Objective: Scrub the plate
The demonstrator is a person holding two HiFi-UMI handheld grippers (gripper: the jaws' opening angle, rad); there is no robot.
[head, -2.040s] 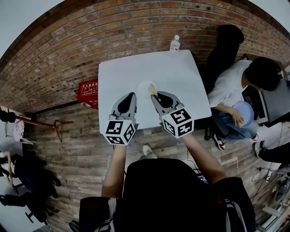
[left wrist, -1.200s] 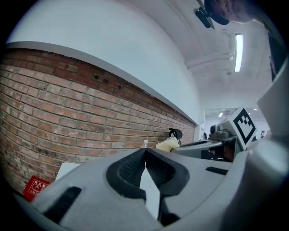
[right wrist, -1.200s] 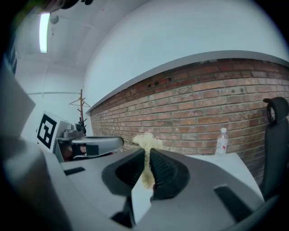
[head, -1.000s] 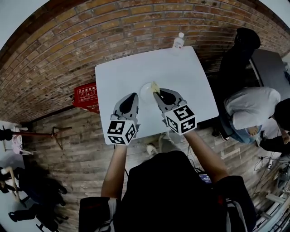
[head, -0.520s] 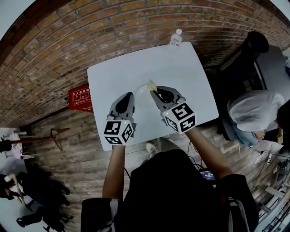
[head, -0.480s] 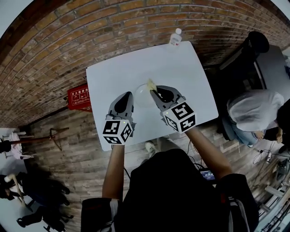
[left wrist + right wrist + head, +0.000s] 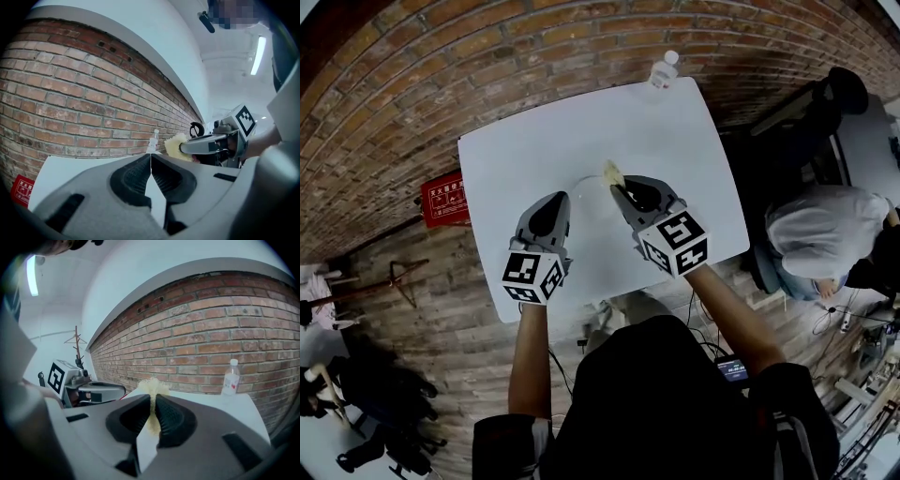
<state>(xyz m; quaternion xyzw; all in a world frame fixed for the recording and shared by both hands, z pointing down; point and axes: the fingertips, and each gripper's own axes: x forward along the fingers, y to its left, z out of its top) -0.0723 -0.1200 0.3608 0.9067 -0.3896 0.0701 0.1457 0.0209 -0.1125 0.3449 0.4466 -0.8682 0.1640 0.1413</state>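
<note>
A white plate (image 7: 590, 199) lies near the middle of the white table (image 7: 516, 150), faint against it. My right gripper (image 7: 617, 185) is shut on a yellow sponge (image 7: 611, 172) and holds it over the plate's far right rim. The right gripper view shows the sponge (image 7: 152, 389) pinched between the pads, its top sticking out. My left gripper (image 7: 553, 201) hovers at the plate's left, shut with nothing between its jaws. In the left gripper view the jaws (image 7: 150, 157) meet, and the sponge (image 7: 176, 145) shows beyond them to the right.
A clear plastic bottle (image 7: 664, 67) stands at the table's far right corner by the brick wall. A red box (image 7: 442, 198) lies on the floor to the left of the table. A person in white (image 7: 823, 231) sits to the right.
Both grippers have sunk and moved forward over the table, side by side. The right one still holds the sponge. The table looks larger and has shifted left in the head view.
</note>
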